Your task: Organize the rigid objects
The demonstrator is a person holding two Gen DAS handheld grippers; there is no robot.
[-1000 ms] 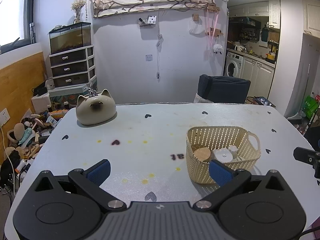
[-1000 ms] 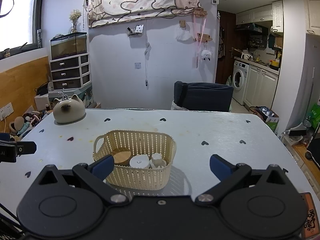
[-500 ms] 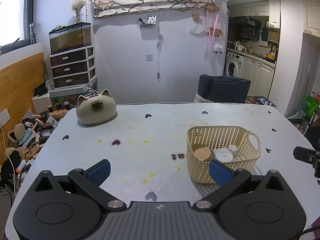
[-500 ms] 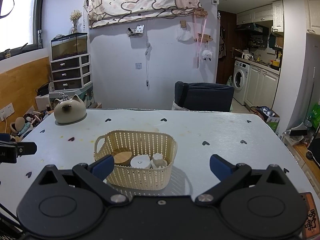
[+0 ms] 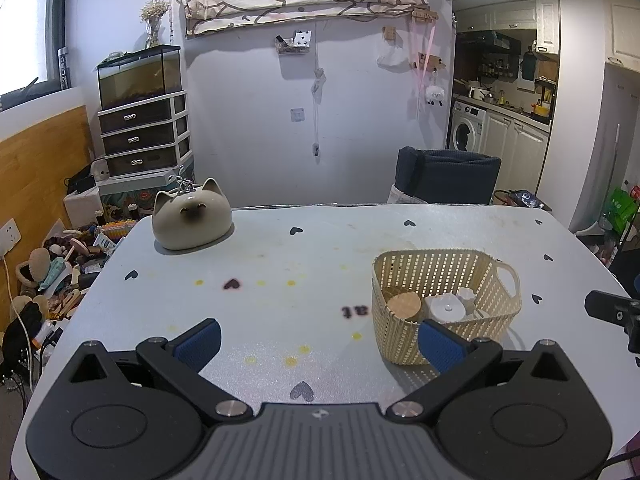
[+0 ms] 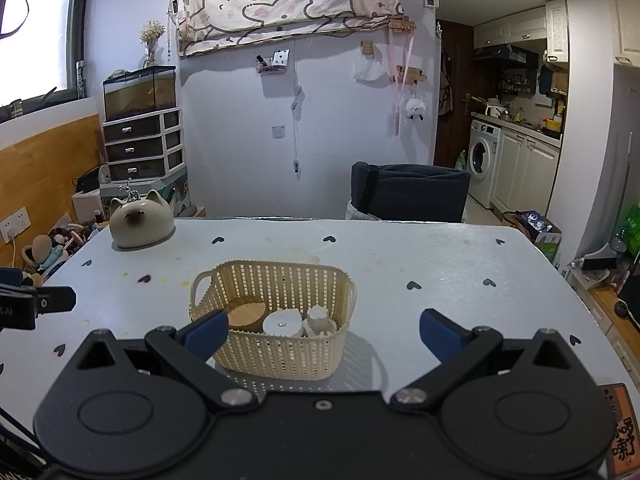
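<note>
A cream plastic basket [image 5: 444, 276] [image 6: 280, 280] stands on the white table. Inside lie a cork-topped round piece [image 5: 403, 304] [image 6: 245, 314], a white round lid [image 5: 445, 309] [image 6: 282, 323] and a small white ceramic piece [image 6: 318, 317]. My left gripper [image 5: 318, 342] is open over bare table, left of the basket, with nothing between its blue pads. My right gripper [image 6: 324, 330] is open, held in front of the basket, with nothing gripped. A beige cat-shaped ceramic pot [image 5: 191, 219] [image 6: 141, 221] sits at the table's far left corner.
A dark chair [image 5: 447, 176] stands behind the table's far edge. Clutter lies on the floor [image 5: 44, 276] left of the table, under a drawer unit [image 5: 142, 134]. The other gripper's tip shows at the right edge [image 5: 612, 310] and the left edge [image 6: 36, 304].
The right wrist view has shifted very slightly, so the basket sits a touch farther right in it. Nothing else has moved and both grippers stay open.
</note>
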